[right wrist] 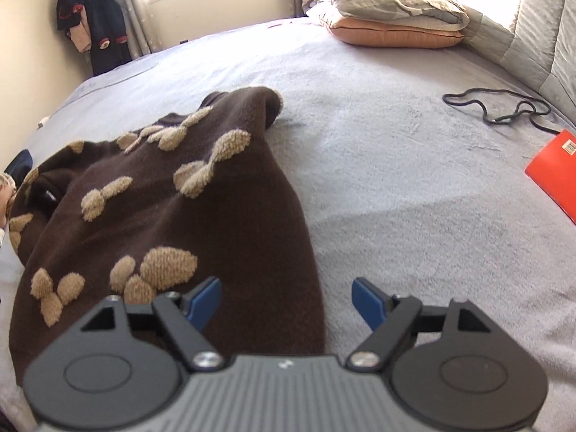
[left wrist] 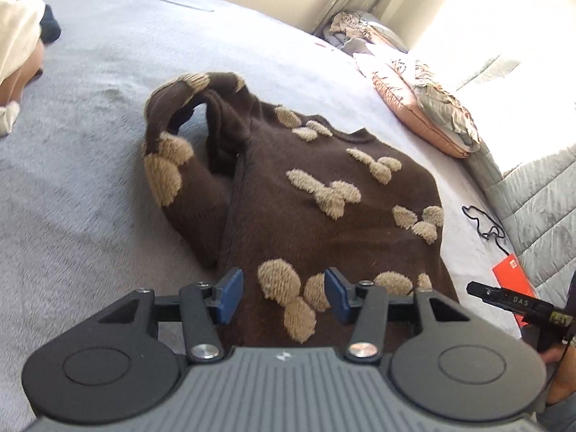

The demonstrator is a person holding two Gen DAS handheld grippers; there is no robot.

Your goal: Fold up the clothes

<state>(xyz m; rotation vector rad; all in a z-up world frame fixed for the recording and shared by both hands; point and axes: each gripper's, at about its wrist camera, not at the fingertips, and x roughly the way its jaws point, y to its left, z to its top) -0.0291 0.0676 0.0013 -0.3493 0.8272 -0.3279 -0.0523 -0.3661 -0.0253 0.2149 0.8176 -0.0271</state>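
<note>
Brown sweater (left wrist: 316, 216) with tan fuzzy spots lies on grey bed (left wrist: 90, 180), one sleeve bunched up at far side. Left gripper (left wrist: 284, 298) half open over sweater's near edge, nothing held. Right gripper (right wrist: 286, 302) wide open, empty, at sweater's right edge. Red book (right wrist: 554, 176) and black cord (right wrist: 504, 108) lie near quilt. Pillows (right wrist: 392, 18) stacked far off.
</note>
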